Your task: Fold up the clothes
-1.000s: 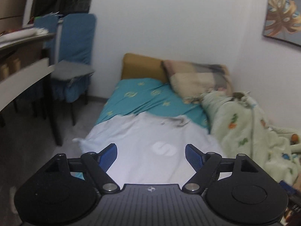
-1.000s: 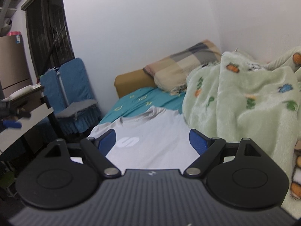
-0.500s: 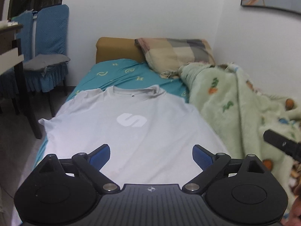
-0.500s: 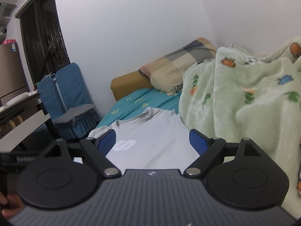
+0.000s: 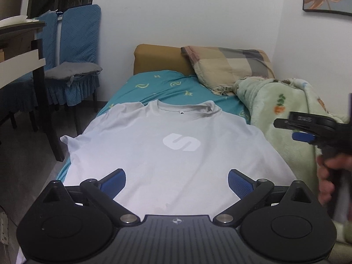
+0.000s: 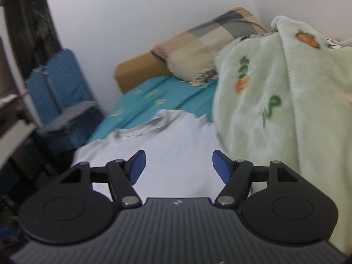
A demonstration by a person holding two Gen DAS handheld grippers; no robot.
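A pale grey T-shirt (image 5: 143, 154) with a white S logo lies flat, face up, on the bed, collar toward the pillow. My left gripper (image 5: 177, 179) hovers over its lower hem; the jaws are opening wide and nothing sits between the blue pads. My right gripper (image 6: 178, 162) is above the shirt's (image 6: 176, 145) right side beside the blanket. Its jaws are closing, with only air between them. In the left wrist view one of its blue pads (image 5: 302, 136) shows side-on at the right edge, with a hand (image 5: 327, 176) on the handle.
A fluffy green blanket (image 5: 286, 110) is heaped along the shirt's right edge. A checked pillow (image 5: 228, 66) and teal sheet (image 5: 158, 85) lie beyond the collar. Blue-covered chairs (image 5: 77, 44) and a table (image 5: 19, 50) stand left of the bed.
The shirt has settled flat on the bed. My left gripper sank toward the hem and its jaws widened. The right gripper swung in over the shirt, its view blurred, and its jaws narrowed.
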